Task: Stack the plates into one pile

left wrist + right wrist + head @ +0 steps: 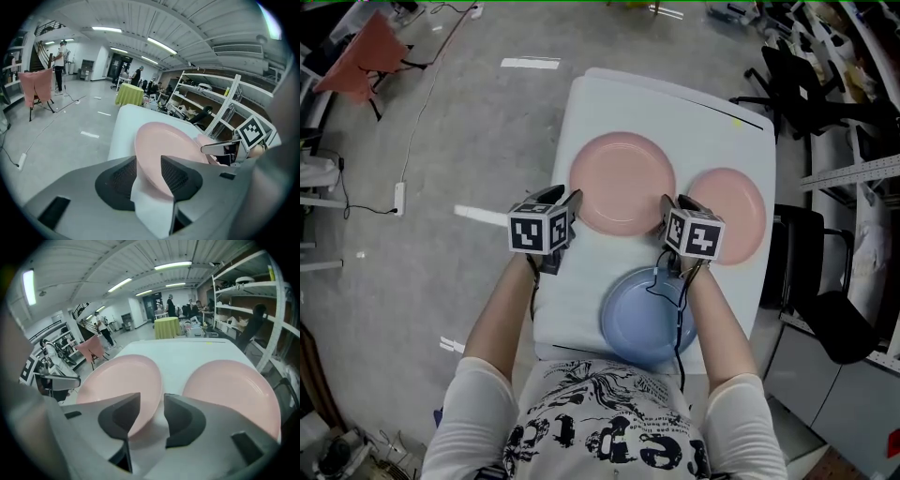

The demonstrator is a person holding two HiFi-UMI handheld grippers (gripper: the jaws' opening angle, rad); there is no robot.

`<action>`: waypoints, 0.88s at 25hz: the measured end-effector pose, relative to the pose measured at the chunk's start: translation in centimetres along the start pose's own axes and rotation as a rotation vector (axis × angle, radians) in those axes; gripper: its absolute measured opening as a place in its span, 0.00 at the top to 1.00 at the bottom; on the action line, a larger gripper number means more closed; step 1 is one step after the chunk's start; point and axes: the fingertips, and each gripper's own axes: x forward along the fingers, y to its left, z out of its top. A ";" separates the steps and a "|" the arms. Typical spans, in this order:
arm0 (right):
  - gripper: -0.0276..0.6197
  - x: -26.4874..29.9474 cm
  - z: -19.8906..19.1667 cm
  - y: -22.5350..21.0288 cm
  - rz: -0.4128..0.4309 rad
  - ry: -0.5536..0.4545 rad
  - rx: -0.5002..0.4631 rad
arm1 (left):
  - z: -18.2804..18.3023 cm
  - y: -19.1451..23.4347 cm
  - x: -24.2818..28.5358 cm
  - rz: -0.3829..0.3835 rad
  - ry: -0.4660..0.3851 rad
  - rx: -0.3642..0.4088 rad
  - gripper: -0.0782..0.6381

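Pink big plate [622,183], round, glossy; left tongs [149,173], right tongs [152,416] both released at its opposite rims.

nothing legible: shirt [609,431] print at six o'clock is unreadable; left gripper [565,197] and right gripper [673,202] cubes show only coded squares.

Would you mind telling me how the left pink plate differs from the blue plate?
The left pink plate lies mid-table, the blue plate at the near edge. The left pink plate's rim stands between the open claws of the left gripper and the right gripper; no claw is at the blue plate. Both lie flat on the table.
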 end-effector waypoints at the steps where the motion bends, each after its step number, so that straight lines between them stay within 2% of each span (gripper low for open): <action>1: 0.73 0.4 0.0 -0.2 -0.005 0.012 0.005 | 0.0 0.2 0.5 -0.001 0.008 -0.014 0.65; 6: 0.75 1.5 0.3 -0.3 -0.023 0.056 0.005 | -0.6 0.8 2.2 -0.014 0.057 -0.050 0.65; 10: 0.82 2.3 0.0 -0.6 -0.069 0.090 0.031 | -1.2 1.4 3.1 -0.015 0.096 -0.059 0.66; 12: 0.85 2.6 -0.2 -0.6 -0.073 0.103 0.012 | -1.3 1.7 3.3 -0.010 0.099 -0.060 0.68; 14: 0.88 2.8 -0.2 -0.7 -0.079 0.107 -0.010 | -1.4 2.0 3.5 -0.010 0.096 -0.054 0.75; 17: 0.88 3.1 -0.3 -0.7 -0.063 0.117 -0.009 | -1.4 2.0 3.7 -0.036 0.087 -0.070 0.75; 22: 0.88 2.6 0.1 -0.4 -0.051 0.081 -0.032 | -1.6 2.1 3.1 -0.027 0.073 -0.052 0.75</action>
